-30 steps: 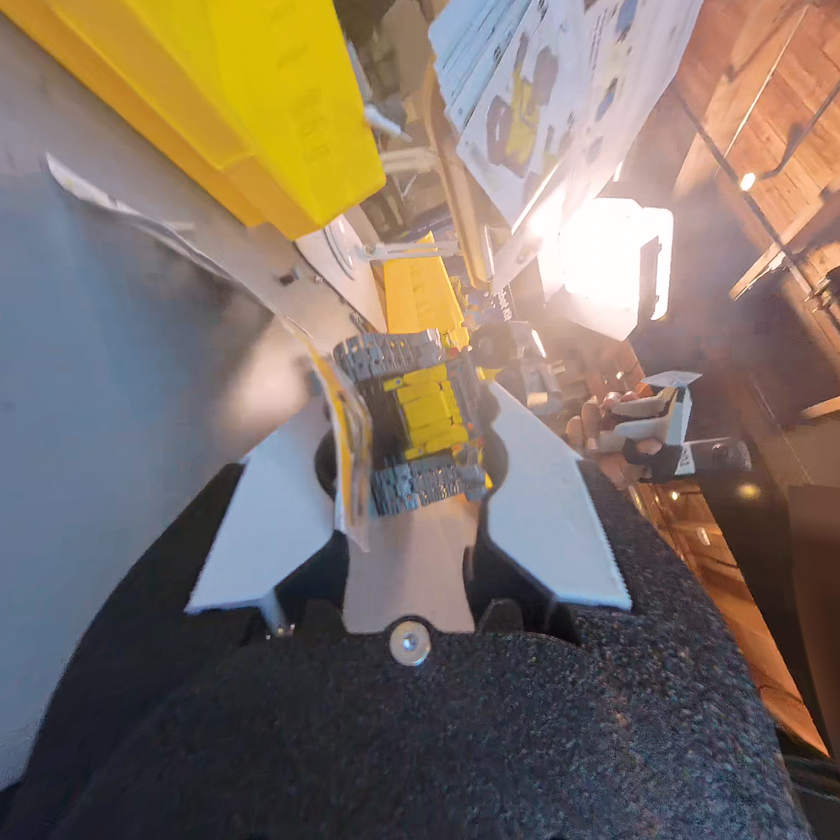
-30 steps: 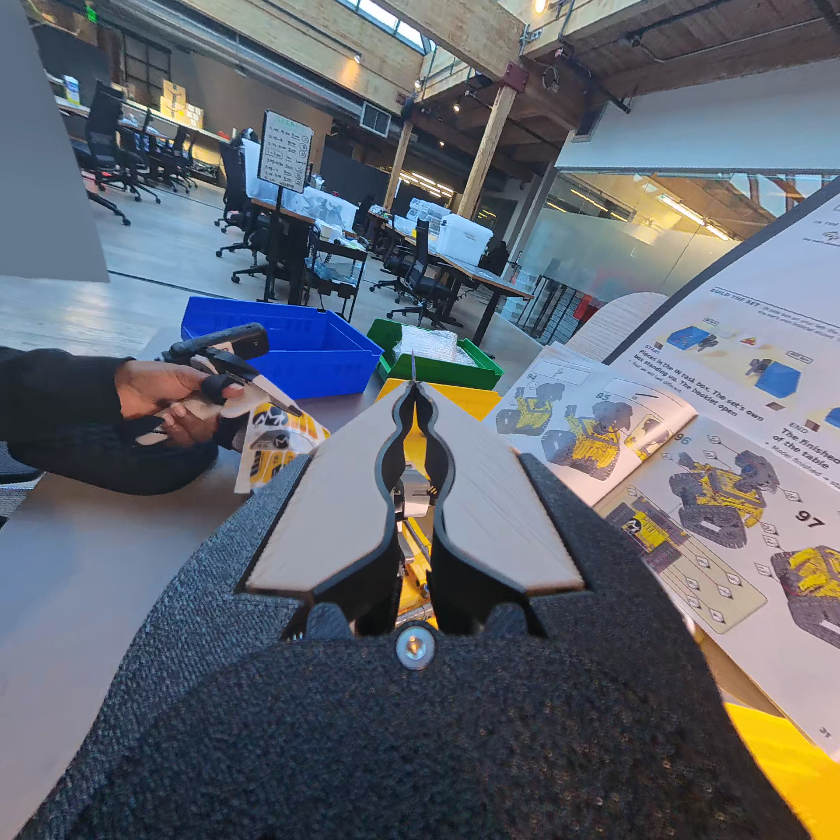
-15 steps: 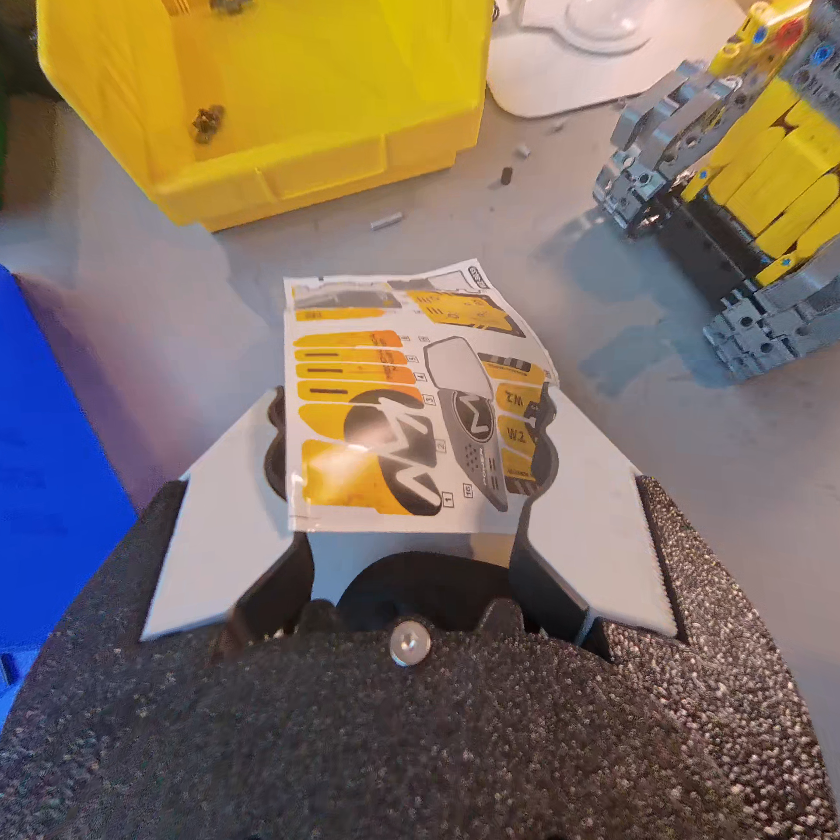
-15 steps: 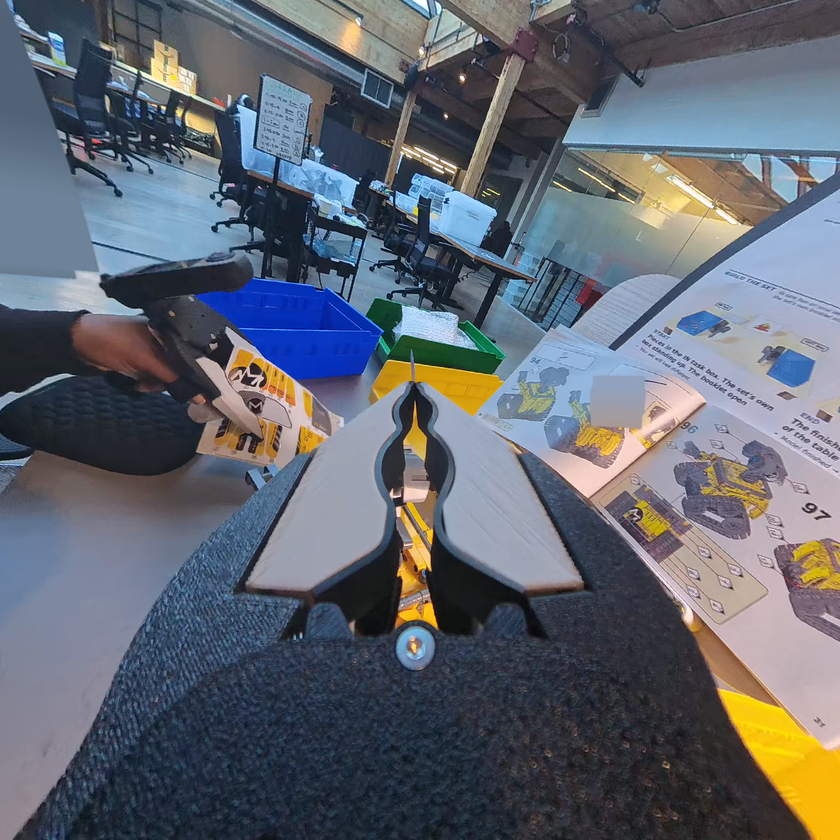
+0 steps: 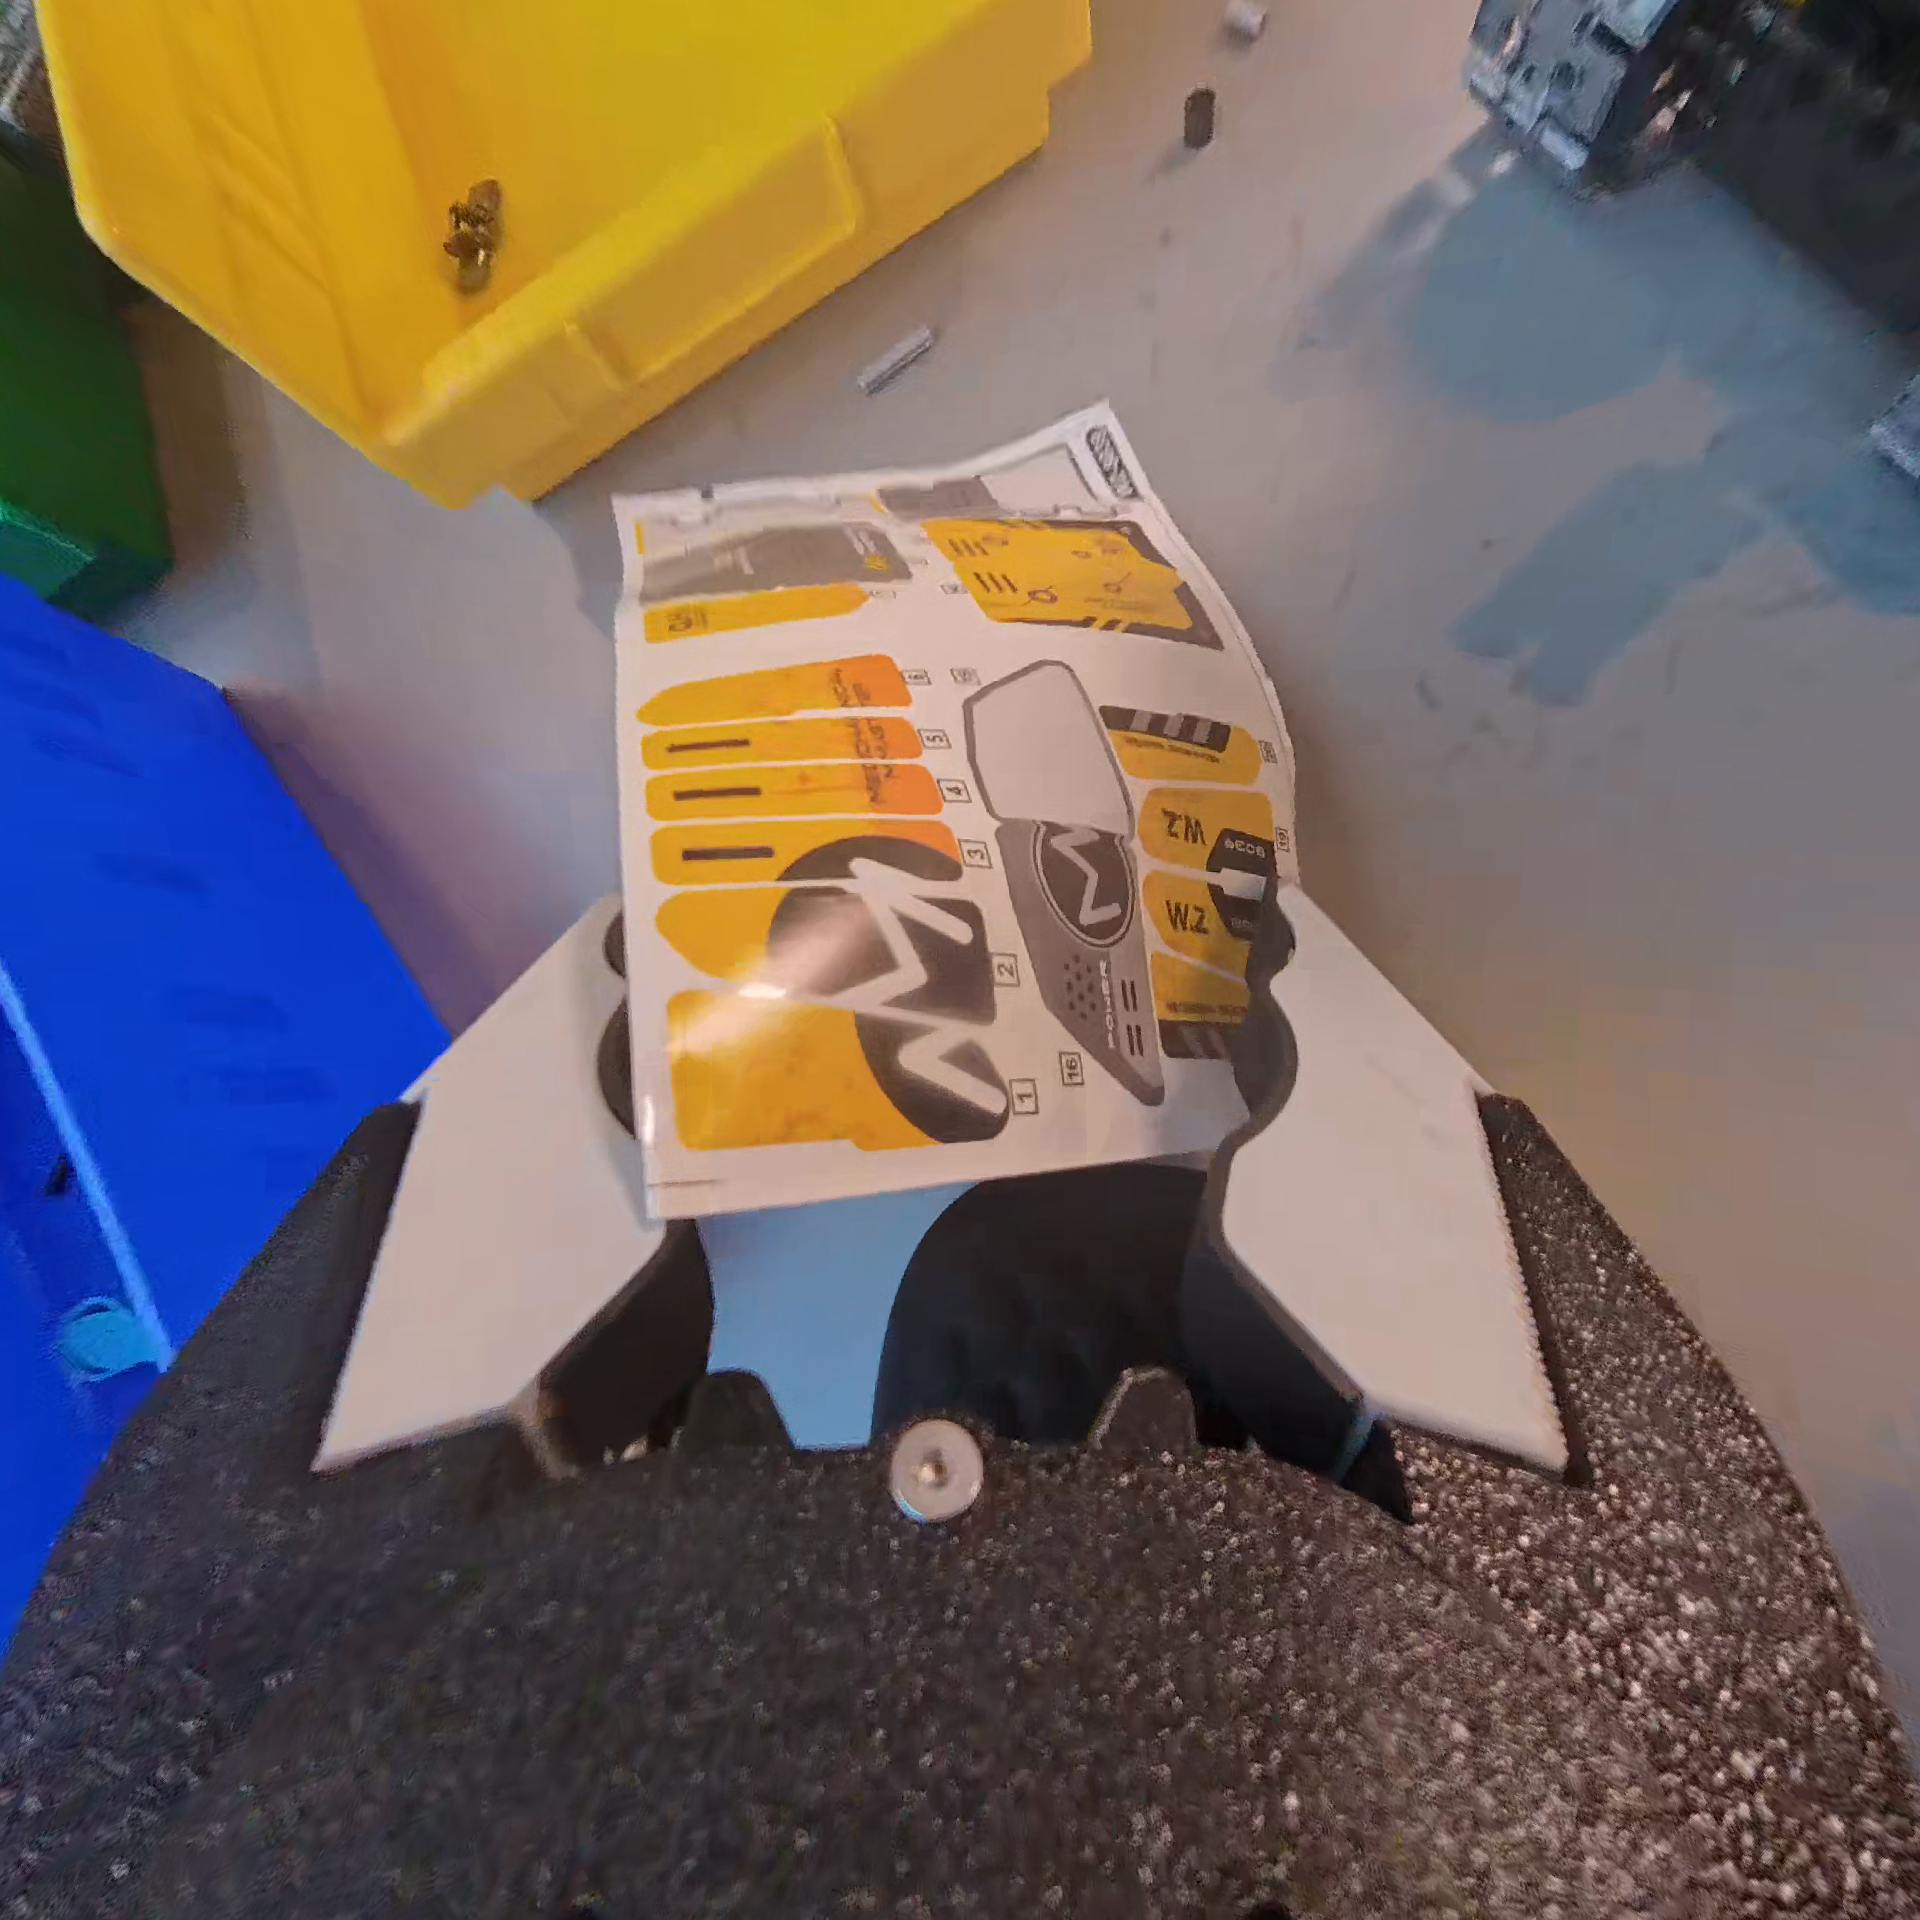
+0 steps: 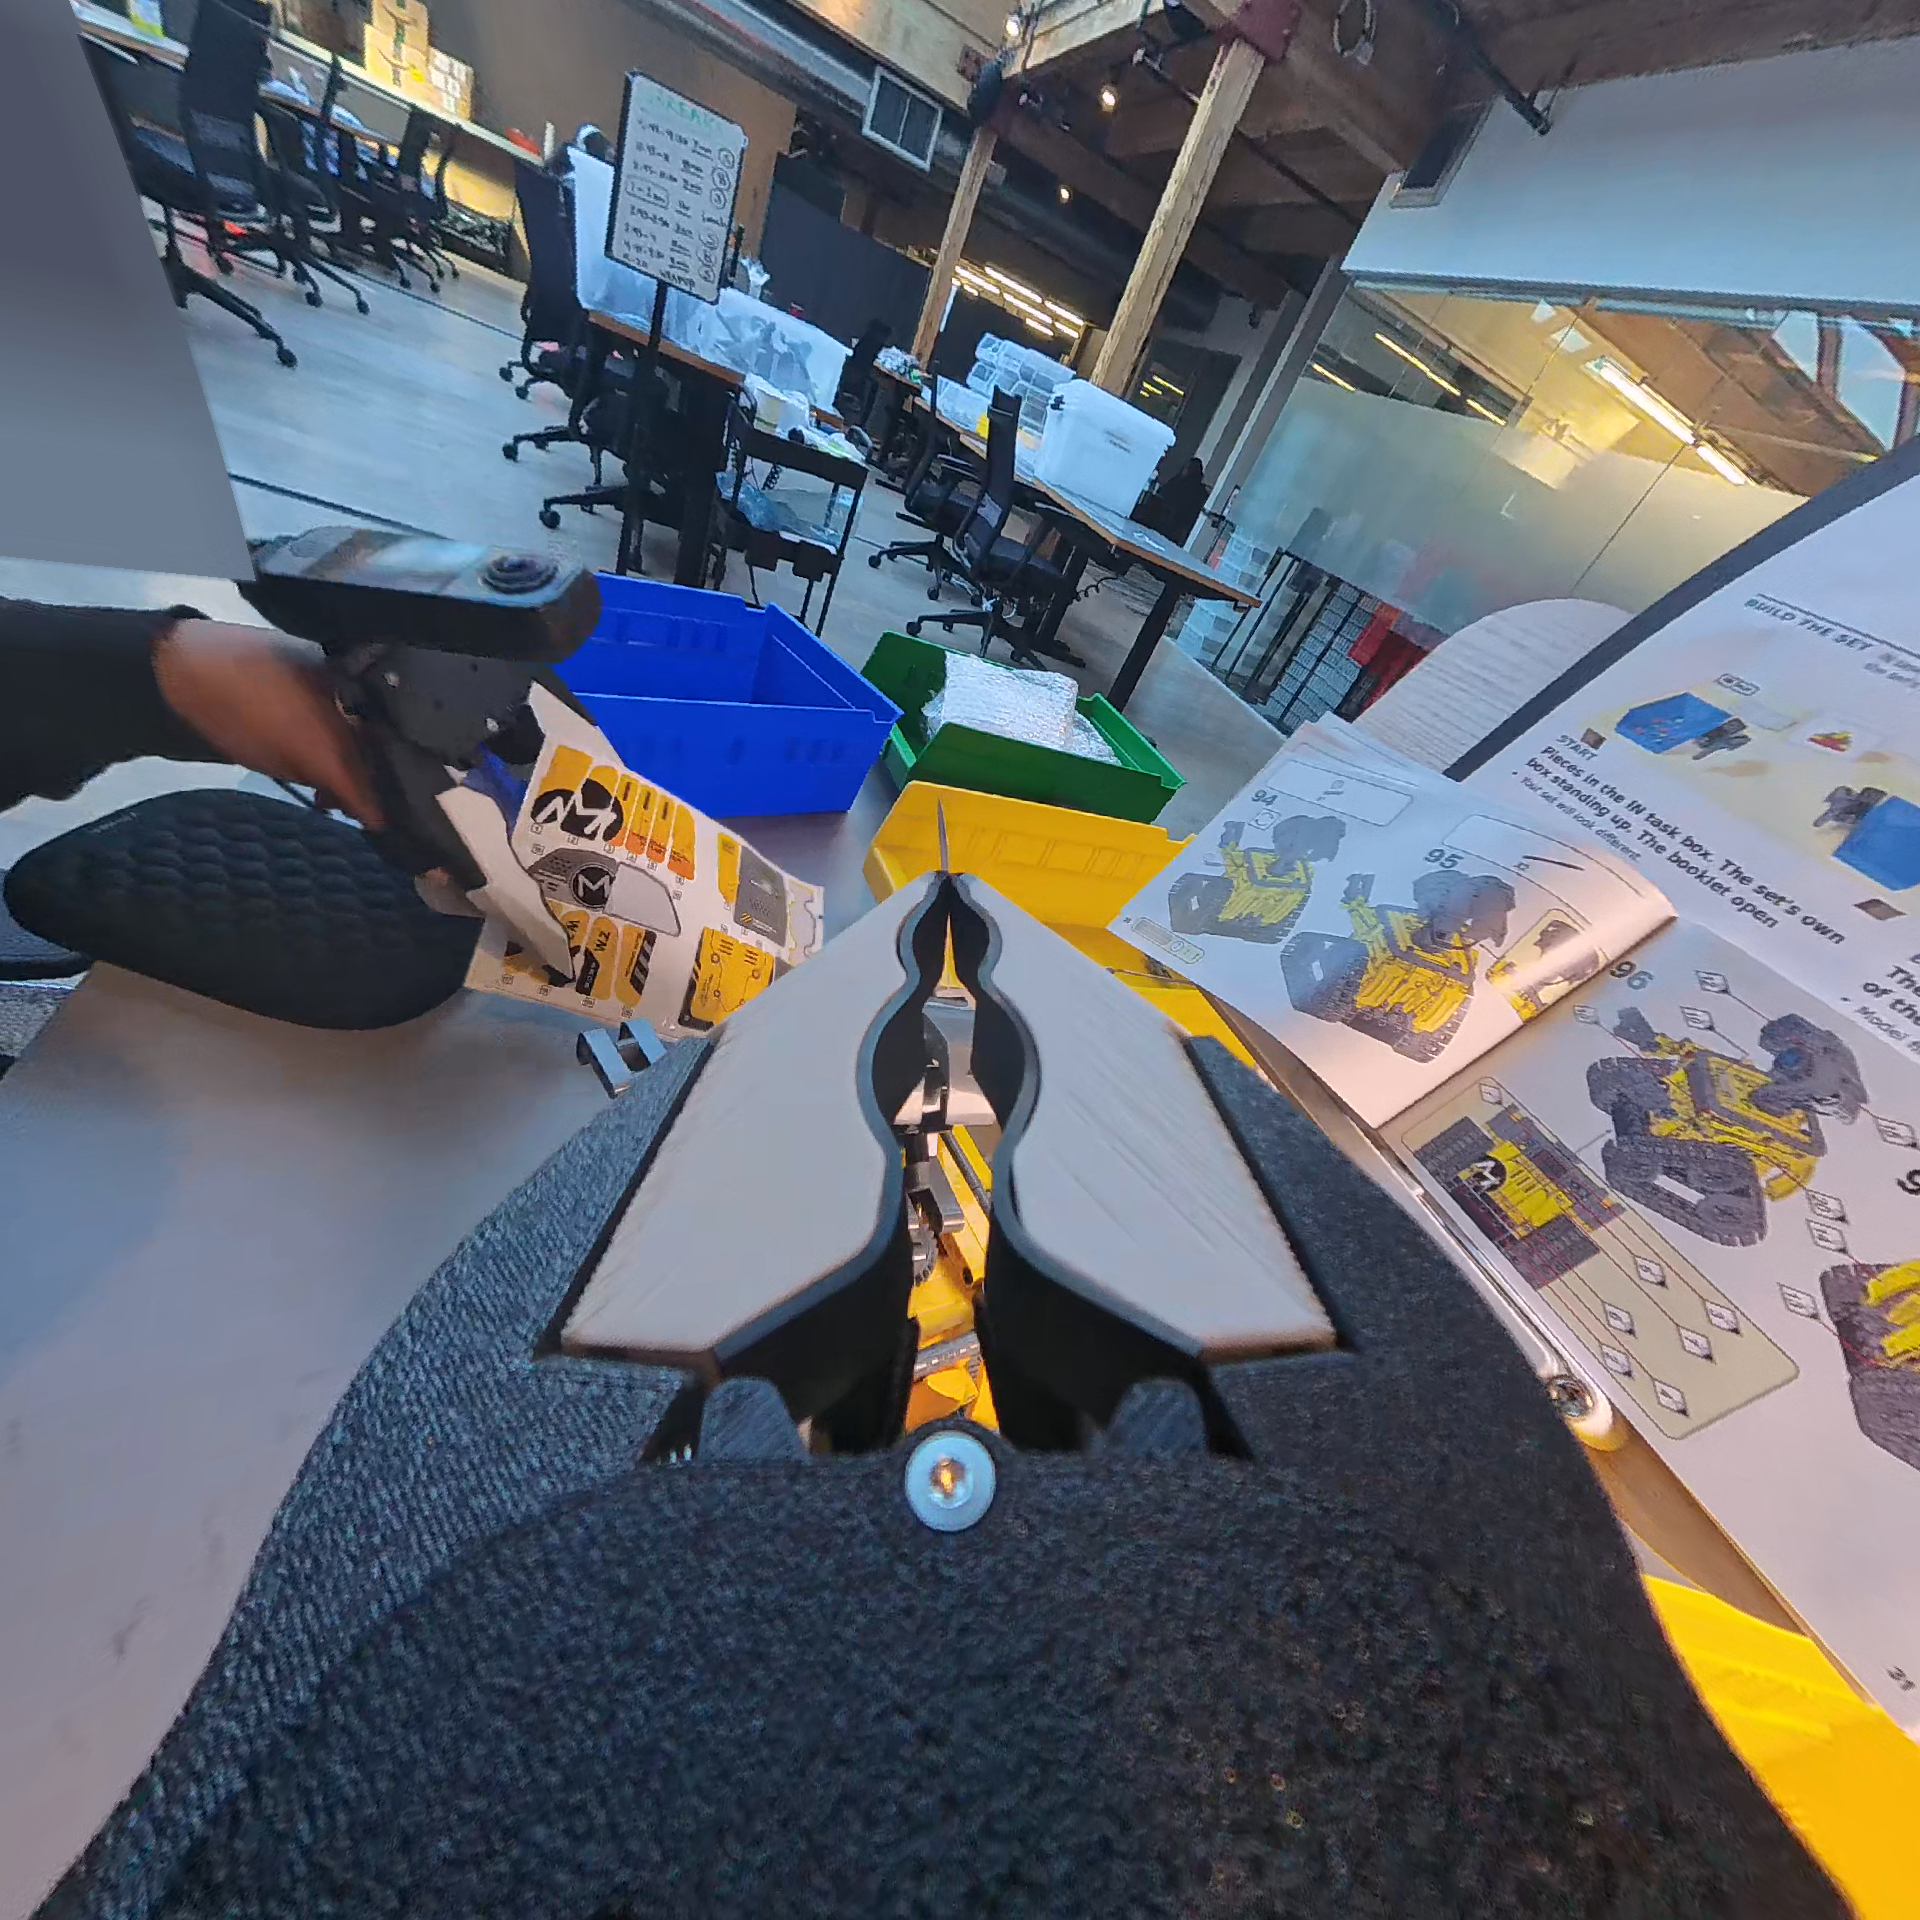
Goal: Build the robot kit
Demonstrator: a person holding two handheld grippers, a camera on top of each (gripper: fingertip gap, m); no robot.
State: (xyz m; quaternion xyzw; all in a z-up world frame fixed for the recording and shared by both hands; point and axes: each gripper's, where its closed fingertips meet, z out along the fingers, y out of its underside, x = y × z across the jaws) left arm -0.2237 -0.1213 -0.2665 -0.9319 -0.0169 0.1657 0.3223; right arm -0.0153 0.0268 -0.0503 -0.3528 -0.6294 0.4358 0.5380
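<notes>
The left gripper [image 5: 951, 914] holds a sticker sheet [image 5: 914, 831] by its two side edges, fingers spread wide and pinching the paper across its width; the sheet's long axis runs straight ahead along the fingers, its far end drooping toward the grey table [image 5: 1455, 727]. The right gripper [image 6: 943, 894] is well apart from the sheet, with its fingers pressed together on a thin sliver whose kind I cannot tell, pointing up past the tips. Beyond the sheet stand a yellow bin [image 5: 520, 208] and a blue bin [image 5: 156, 935], with an open instruction booklet [image 6: 1507, 987] to the right.
</notes>
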